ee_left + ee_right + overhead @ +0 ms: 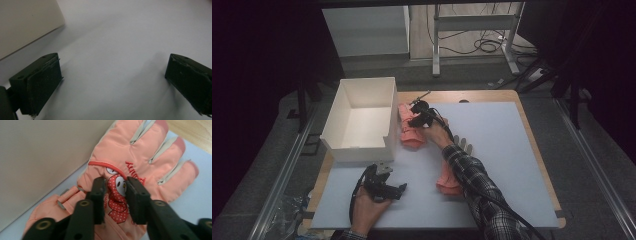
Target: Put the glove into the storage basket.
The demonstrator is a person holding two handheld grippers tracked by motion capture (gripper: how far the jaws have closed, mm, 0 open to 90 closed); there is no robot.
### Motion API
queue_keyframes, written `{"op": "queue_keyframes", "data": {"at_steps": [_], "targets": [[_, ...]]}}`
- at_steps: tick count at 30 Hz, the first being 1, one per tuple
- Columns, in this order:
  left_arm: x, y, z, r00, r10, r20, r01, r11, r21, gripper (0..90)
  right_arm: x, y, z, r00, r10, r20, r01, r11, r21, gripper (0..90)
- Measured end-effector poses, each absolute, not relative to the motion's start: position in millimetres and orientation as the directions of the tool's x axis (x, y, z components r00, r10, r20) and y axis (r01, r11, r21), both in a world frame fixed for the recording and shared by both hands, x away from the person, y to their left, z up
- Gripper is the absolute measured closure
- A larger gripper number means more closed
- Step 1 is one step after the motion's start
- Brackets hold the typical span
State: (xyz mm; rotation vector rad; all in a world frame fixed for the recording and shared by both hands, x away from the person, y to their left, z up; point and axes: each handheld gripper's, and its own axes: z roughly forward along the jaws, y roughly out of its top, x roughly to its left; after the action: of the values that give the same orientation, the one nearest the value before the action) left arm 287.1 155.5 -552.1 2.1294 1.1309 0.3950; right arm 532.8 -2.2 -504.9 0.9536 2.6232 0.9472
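second glove [449, 181] half under sleeve, right gripper [115, 185] pinching glove [140, 160]

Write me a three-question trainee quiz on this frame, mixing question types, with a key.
1. True or false: the right gripper has its jaws pinching the padded orange winter glove that lies beside the open white rectangular box.
2. Multiple choice: the left gripper is A) shut on a glove, B) open over the bare white table sheet, C) inside the box.
3. Fill in: the second orange glove lies partly under the person's ____ sleeve.

Key: 1 true; 2 B; 3 plaid.
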Motion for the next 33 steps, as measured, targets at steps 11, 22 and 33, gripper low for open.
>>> {"op": "queue_keyframes", "data": {"at_steps": [11,22,33], "targets": [[287.1,155.5,-552.1,0.575,0.816,-0.049,0.609,-0.388,0.692,0.6,526.2,-5.0,-492.8,-0.749,0.662,0.011,0.512,0.569,0.643,88.8],[287.1,155.6,-552.1,0.576,0.816,-0.047,0.609,-0.389,0.691,0.6,500.5,-14.0,-461.9,-0.765,0.644,0.024,0.485,0.551,0.679,88.8],[287.2,155.6,-552.2,0.576,0.816,-0.047,0.608,-0.389,0.692,0.6,469.1,-32.3,-435.8,-0.775,0.631,0.037,0.477,0.545,0.689,88.7]]}}
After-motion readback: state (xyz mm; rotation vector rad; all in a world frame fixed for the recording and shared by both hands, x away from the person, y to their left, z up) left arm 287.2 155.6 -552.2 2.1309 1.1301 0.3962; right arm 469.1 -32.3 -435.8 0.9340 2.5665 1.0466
